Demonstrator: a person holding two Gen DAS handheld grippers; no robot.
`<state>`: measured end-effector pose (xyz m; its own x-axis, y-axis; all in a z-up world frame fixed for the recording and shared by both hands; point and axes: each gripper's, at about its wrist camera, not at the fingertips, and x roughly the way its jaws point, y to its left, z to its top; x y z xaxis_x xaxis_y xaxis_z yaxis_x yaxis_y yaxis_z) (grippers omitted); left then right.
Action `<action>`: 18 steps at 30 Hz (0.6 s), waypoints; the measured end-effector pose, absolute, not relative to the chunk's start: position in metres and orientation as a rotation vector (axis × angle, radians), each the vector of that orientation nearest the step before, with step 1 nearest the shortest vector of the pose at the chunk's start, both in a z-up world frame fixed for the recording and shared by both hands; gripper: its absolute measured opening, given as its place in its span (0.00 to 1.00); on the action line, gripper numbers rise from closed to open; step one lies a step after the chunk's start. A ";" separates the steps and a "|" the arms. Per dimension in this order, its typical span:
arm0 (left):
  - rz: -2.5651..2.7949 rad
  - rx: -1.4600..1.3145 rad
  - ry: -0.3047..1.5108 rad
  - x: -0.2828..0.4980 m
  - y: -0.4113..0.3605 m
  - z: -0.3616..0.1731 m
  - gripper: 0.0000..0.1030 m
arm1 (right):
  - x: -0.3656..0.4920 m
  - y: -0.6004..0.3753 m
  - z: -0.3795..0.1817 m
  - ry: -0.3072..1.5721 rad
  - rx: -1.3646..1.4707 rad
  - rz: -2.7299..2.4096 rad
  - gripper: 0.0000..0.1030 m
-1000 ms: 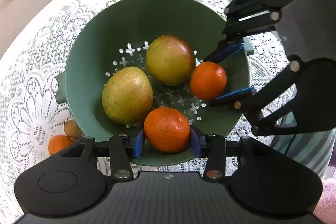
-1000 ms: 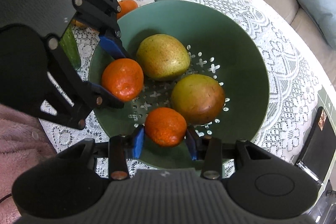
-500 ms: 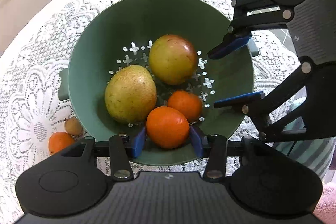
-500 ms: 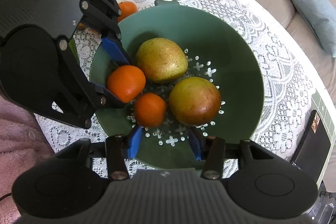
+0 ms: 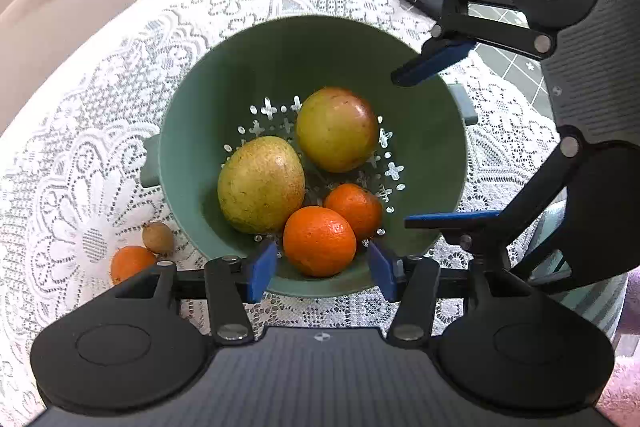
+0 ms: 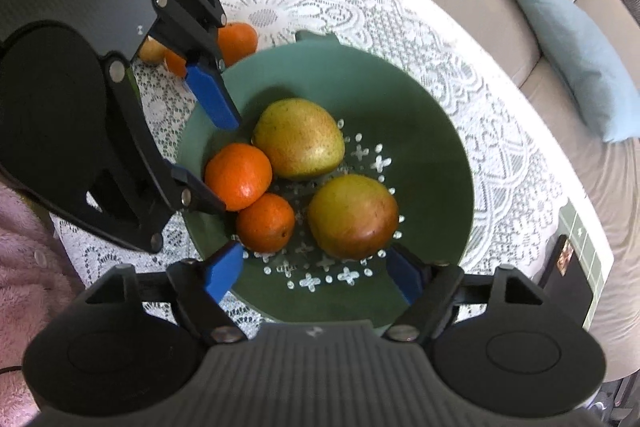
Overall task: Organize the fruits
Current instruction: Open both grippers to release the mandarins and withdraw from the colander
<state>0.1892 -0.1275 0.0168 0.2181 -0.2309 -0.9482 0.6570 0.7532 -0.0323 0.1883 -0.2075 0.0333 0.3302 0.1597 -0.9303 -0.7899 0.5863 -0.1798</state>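
White lace tablecloth (image 5: 100, 155) covers the round table and carries everything under inspection. Next in size, the green colander bowl (image 5: 248, 75) sits near the table's middle, its perforated floor sloping the contents toward the centre, which is judged to be why the fruit lies bunched. Inside it rest a yellow-green pear (image 5: 260, 185) and a red-flushed apple (image 5: 337, 129), side by side and touching, with two oranges against them: the nearer orange (image 5: 319, 241) and the smaller orange (image 5: 354, 205) behind it, pressed together. The left gripper (image 5: 322, 267) hangs over the bowl's near rim, its jaws having just been opening; the nearer orange lies between the blue pads but clear of both, so it is released, not gripped. The right gripper (image 6: 316, 273) has likewise just been spreading its jaws, which stand wide and empty over the bowl floor, with the smaller orange lying free ahead of them. Both tools point steeply down, consistent with a drop into the bowl. Outside the colander, on the lace, a stray orange (image 5: 130, 263) and a small brownish fruit (image 5: 158, 237) remain uncollected; these appear to be the outstanding items.
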 end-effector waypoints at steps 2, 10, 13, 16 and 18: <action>-0.635 0.421 1.187 0.186 -0.125 0.022 0.61 | 0.186 -0.205 0.036 1.040 -0.728 0.679 0.81; -0.569 0.363 1.107 0.183 -0.103 0.047 0.61 | 0.182 -0.194 0.050 0.962 -0.743 0.636 0.82; -0.527 0.345 1.065 0.184 -0.091 0.055 0.66 | 0.182 -0.188 0.058 0.925 -0.722 0.616 0.86; -0.457 0.339 1.025 0.186 -0.079 0.059 0.66 | 0.183 -0.180 0.062 0.890 -0.687 0.602 0.88; -0.424 0.315 1.016 0.190 -0.069 0.059 0.66 | 0.184 -0.173 0.064 0.873 -0.665 0.595 0.88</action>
<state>0.1903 -0.0692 0.0594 0.4573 -0.1936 -0.8680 0.4805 0.8751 0.0579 0.1836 -0.1734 0.0644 0.5107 0.1974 -0.8368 -0.7066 0.6508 -0.2777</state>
